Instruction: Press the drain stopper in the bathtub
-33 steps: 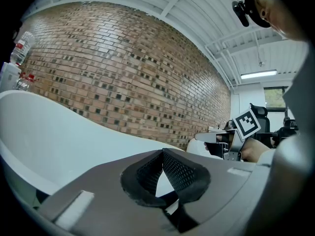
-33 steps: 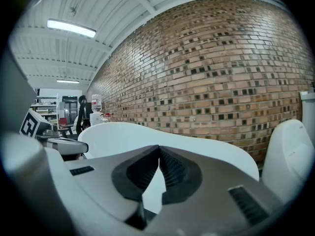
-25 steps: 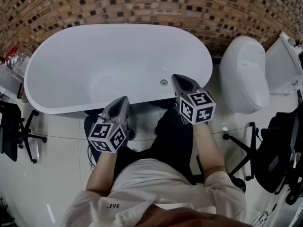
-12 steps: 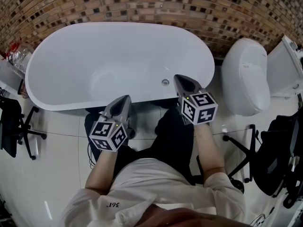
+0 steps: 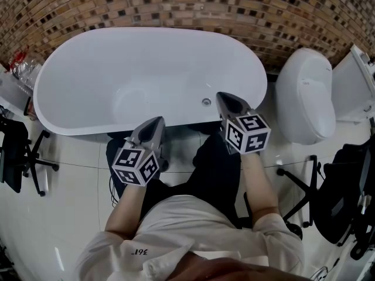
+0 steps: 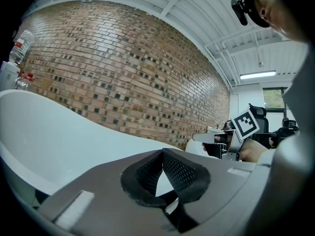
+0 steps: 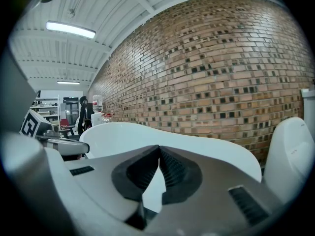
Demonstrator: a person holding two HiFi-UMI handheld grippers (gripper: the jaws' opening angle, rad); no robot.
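I've got left claw [image 5: 156, 122] clenched empty at near rim of tub [image 5: 88, 132], right claw [image 5: 222, 96] clenched empty near stopper [image 5: 206, 102].

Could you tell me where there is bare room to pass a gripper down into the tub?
The whole bathtub basin is bare, from its left end to the drain stopper near the right gripper. It is tight only in the gap between the bathtub and the toilet.

I see the bathtub [image 5: 146, 57] basin open above the drain stopper [image 5: 206, 102]; my right gripper [image 5: 221, 96] hangs over the near rim beside it. The toilet [image 5: 304, 95] crowds my right, brick wall [image 5: 176, 4] behind.
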